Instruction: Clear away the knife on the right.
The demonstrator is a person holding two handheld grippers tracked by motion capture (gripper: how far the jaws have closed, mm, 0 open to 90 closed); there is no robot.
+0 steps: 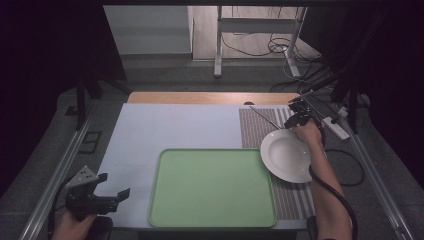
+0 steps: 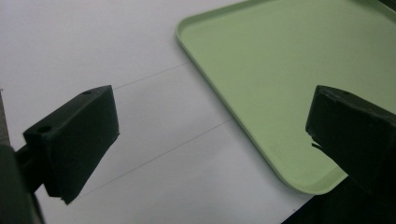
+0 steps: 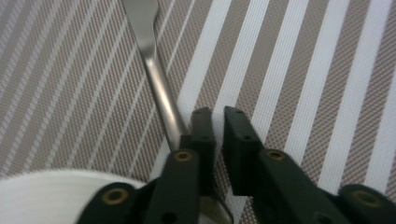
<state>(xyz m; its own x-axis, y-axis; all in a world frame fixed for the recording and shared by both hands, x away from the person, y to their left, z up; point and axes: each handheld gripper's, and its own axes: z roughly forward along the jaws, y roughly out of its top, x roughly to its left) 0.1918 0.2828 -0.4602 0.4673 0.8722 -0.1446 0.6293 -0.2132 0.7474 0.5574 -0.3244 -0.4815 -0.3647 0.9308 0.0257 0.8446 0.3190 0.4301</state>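
Note:
A metal utensil handle [image 3: 156, 74] lies on the striped placemat [image 3: 303, 70] and runs down toward the white plate [image 3: 46, 196]. My right gripper [image 3: 218, 112] hovers just over the mat with its jaws a narrow gap apart and nothing between them; the handle passes just left of the left jaw. From above, the right gripper [image 1: 296, 112] is at the far right by the utensil [image 1: 265, 116], beyond the plate [image 1: 286, 156]. Wide open, my left gripper [image 1: 114, 184] waits at the near left, holding nothing, beside the empty green tray [image 1: 212, 187]; its own view has the tray's corner [image 2: 280, 70] between the jaws.
A pale sheet [image 1: 165, 125] covers the table, with bare wood [image 1: 210, 97] at the far edge. The plate overlaps the tray's right rim and the placemat [image 1: 255, 130]. A power strip [image 1: 336, 128] and cables lie on the floor to the right.

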